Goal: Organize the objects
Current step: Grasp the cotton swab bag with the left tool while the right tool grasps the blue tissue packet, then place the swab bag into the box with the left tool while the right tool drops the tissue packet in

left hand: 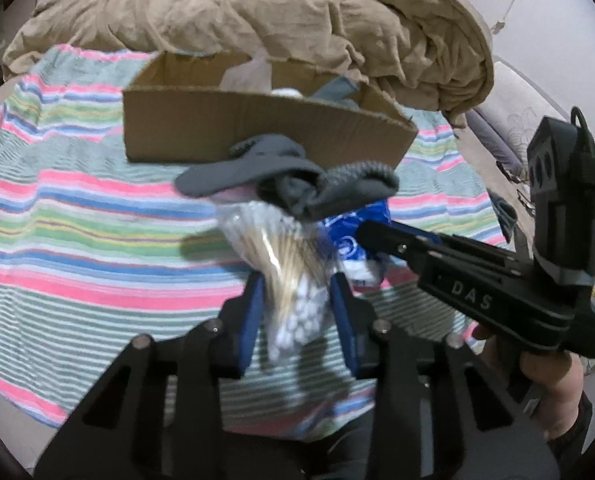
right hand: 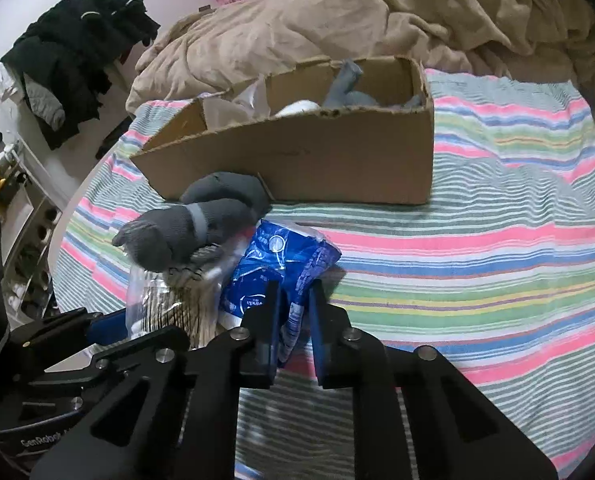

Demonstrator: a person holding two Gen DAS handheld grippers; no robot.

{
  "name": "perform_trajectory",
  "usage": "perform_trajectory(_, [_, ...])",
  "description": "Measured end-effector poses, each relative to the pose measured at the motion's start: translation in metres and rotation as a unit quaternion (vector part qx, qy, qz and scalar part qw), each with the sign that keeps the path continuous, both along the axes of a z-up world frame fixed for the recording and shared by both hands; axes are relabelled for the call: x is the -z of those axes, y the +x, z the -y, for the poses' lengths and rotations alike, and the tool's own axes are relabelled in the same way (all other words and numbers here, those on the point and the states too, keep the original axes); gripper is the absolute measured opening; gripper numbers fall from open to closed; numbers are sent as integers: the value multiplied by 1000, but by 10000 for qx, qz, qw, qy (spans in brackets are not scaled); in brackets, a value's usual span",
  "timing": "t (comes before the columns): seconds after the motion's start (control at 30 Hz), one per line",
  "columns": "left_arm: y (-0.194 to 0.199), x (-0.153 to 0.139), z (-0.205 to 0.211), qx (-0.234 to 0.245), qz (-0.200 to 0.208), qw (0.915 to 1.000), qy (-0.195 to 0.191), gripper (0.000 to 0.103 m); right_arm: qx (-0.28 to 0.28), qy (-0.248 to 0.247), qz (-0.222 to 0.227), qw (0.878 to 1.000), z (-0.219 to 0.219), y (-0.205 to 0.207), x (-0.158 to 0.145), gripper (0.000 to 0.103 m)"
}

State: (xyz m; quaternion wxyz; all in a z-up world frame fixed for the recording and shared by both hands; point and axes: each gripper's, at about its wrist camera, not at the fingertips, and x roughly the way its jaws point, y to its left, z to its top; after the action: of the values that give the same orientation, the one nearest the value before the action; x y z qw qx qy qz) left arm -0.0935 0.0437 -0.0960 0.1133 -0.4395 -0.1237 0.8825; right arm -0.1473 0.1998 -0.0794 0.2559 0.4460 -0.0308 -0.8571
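Note:
My left gripper (left hand: 297,292) is shut on a clear bag of cotton swabs (left hand: 285,268), held above the striped cloth; the bag also shows in the right wrist view (right hand: 169,304). A pair of grey socks (left hand: 289,180) lies draped over the bag's far end, also seen in the right wrist view (right hand: 193,224). My right gripper (right hand: 293,300) is shut on a blue plastic tissue pack (right hand: 281,264), which shows in the left wrist view (left hand: 349,236) beside the right gripper (left hand: 367,232). An open cardboard box (left hand: 257,128) stands just behind, also in the right wrist view (right hand: 317,152).
The box holds a grey cloth (right hand: 345,84), a white item (right hand: 297,108) and clear plastic (left hand: 249,72). A striped cloth (right hand: 477,260) covers the bed. A tan blanket (left hand: 277,12) is heaped behind the box. Dark clothes (right hand: 77,52) hang at the far left.

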Motion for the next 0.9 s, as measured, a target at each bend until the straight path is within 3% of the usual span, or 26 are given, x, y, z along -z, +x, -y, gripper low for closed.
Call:
perform_trajectory(0.43, [25, -47, 19, -79, -538, 9985, -23, 31, 220, 95, -669, 9975, -14, 19, -56, 11])
perform_trajectory(0.9, [21, -102, 53, -306, -1147, 9928, -131, 30, 228, 22, -1169, 9929, -12, 12, -107, 11])
